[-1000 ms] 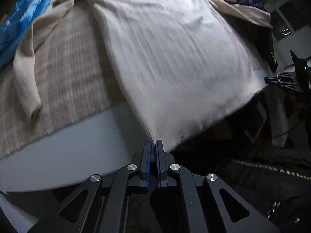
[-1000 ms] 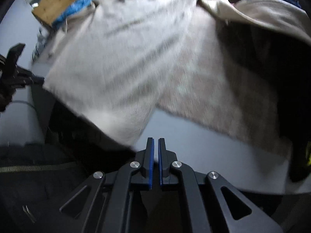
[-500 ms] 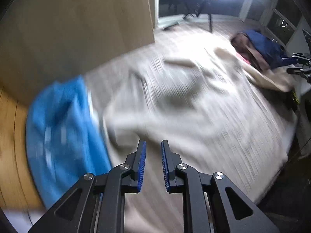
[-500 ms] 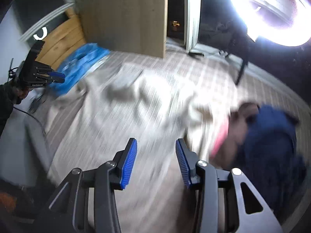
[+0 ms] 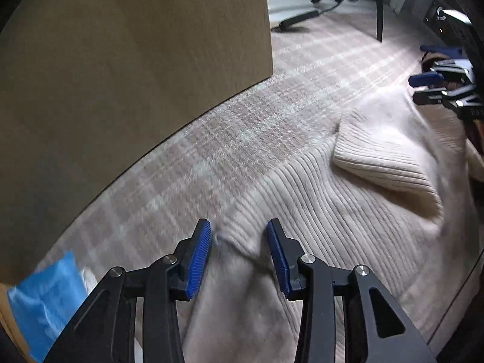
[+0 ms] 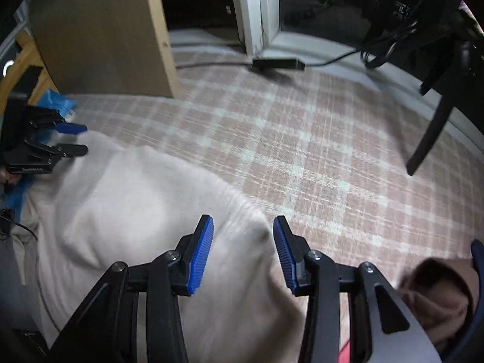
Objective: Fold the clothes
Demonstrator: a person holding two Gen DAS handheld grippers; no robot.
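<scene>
Since a second ago: both my grippers were pinched shut on the sweater's hem at the bed's near edge; now they're up at its far end, and both have let go.
Bed cover (image 6: 302, 157): checked beige-and-pink, filling the far half of both views.
Wooden panel (image 5: 136, 60): standing at the cover's far-left edge.
Sweater (image 5: 348, 211): cream ribbed knit, spread on the cover, doubled over itself, a ribbed band (image 5: 384, 163) lying on top.
Blue cloth (image 5: 45, 299): bottom-left in my left view, beside the sweater.
Brown garment (image 6: 435, 290): bundled at the right, apart from the sweater.
Left gripper (image 5: 239, 257): jaws have just been opening; parted over the sweater's folded edge, a ridge of knit between the blue pads (image 5: 199, 260), not squeezed.
Right gripper (image 6: 243, 254): jaws have just opened too, held apart above the sweater's other corner, gripping nothing.
</scene>
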